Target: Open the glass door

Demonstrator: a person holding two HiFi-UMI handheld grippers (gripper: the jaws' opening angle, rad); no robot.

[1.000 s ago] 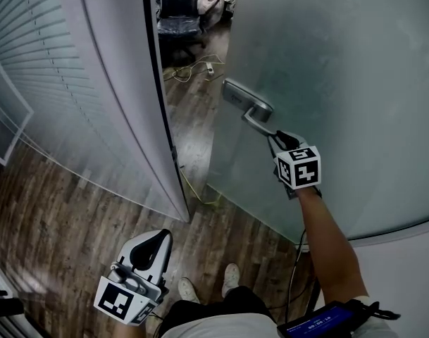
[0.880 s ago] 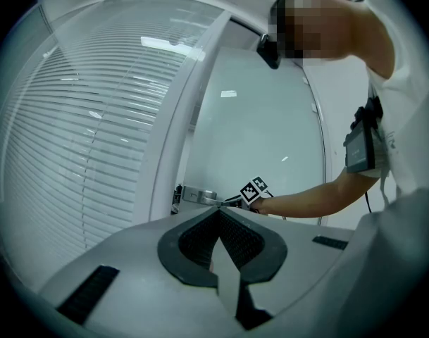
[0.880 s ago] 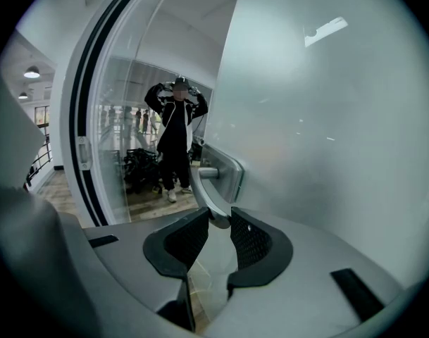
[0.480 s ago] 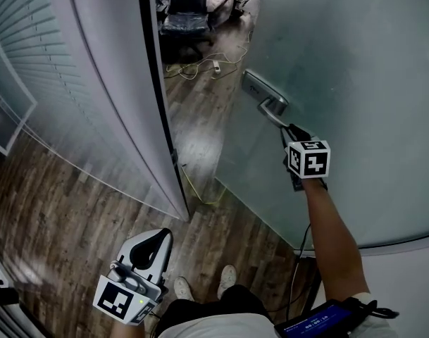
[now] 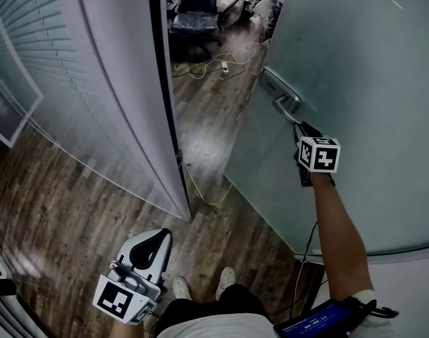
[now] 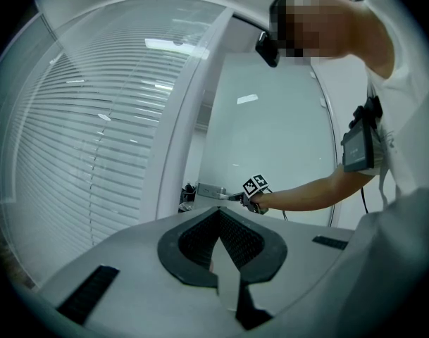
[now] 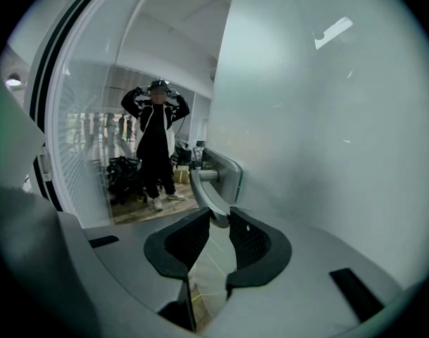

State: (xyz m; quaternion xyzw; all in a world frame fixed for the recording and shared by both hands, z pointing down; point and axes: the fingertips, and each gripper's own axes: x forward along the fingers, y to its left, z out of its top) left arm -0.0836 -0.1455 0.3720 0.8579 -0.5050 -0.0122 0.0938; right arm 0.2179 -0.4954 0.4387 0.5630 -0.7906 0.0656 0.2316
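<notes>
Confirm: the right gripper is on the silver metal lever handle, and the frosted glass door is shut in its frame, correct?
No. The frosted glass door is not shut: the head view shows it ajar, with wood floor and a black office chair visible through the gap. The right gripper is on the silver metal lever handle, its jaws closing with the lever's end between them.

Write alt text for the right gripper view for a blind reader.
The right gripper is closing its fingers on the tip of a metal lever handle on a frosted glass door standing ajar. Beyond the opening, a person in dark clothes stands with both hands raised to the head.
</notes>
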